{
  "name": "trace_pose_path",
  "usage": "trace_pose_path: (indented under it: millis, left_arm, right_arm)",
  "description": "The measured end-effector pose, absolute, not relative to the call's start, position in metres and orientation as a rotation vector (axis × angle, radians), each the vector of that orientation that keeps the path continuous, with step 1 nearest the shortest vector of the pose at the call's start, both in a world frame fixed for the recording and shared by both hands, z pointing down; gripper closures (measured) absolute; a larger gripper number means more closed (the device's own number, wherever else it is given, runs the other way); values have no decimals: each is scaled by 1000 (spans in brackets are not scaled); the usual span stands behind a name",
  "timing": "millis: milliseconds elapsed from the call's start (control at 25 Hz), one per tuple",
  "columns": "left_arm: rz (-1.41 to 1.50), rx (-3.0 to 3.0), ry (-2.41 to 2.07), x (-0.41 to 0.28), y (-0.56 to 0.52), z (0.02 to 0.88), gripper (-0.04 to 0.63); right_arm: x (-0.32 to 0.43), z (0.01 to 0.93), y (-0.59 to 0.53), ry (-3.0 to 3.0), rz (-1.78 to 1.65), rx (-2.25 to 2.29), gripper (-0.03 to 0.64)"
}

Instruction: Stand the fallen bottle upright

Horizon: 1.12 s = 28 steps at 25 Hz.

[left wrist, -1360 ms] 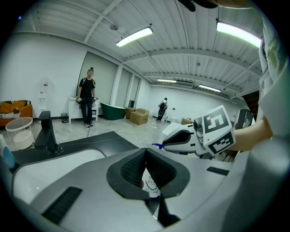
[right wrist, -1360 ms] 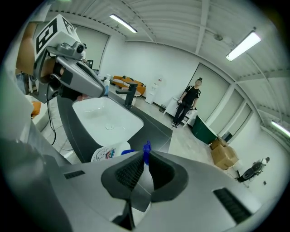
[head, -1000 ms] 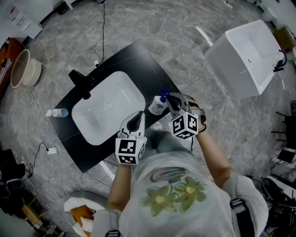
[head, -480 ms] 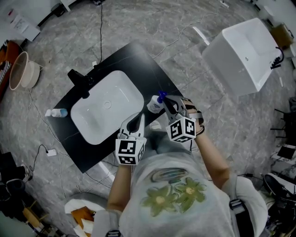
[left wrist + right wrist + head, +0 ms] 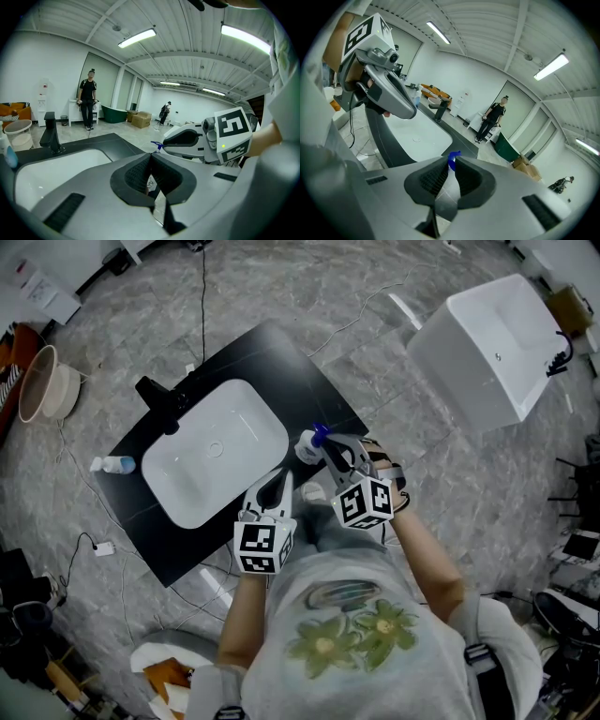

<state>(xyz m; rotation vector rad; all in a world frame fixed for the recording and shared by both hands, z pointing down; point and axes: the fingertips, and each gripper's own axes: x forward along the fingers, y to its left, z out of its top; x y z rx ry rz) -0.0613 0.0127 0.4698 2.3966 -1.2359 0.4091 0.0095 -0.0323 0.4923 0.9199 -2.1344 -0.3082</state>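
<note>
Bottle [image 5: 452,161] is clamped between the pads of the right hand-held gripper [image 5: 449,177]. Its pale body sits in the grip and its blue spray top pokes out past the fingertips. It hangs tilted in front of that hand-held gripper, over the near corner of the black surface [image 5: 281,357]. I cannot tell if its bottom touches the surface.

The left hand-held gripper [image 5: 151,159] is squeezed closed with nothing in it. It waits just beside the right one, on its left.

The bottle looks like thin plastic, so I think it is light. It may squash in if pressed too hard. Its side looks smooth, so it could slide in the pads when it is tipped up. The best place to hold it is the middle of the body — not the blue top, which is small and may wobble or spray. It seems narrow, so I think it could tip over if set down crooked.

Now the count:
- two bottles — the held one, and a small bottle [image 5: 114,465] far off to the left of both hand-held grippers, past the sink [image 5: 234,427]; it looks to be lying down, but I am not sure
- two hand-held grippers
- one sink
- one tap [image 5: 155,395]
- one surface
</note>
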Motion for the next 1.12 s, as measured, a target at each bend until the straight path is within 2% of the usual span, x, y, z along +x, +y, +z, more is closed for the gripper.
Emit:
trace_pose_path:
  millis: [1120]
  left_arm:
    - [408,2387,-1275,-63,24,464,577]
  right_arm:
    - [-23,484,-8,-2373,-106,848,565]
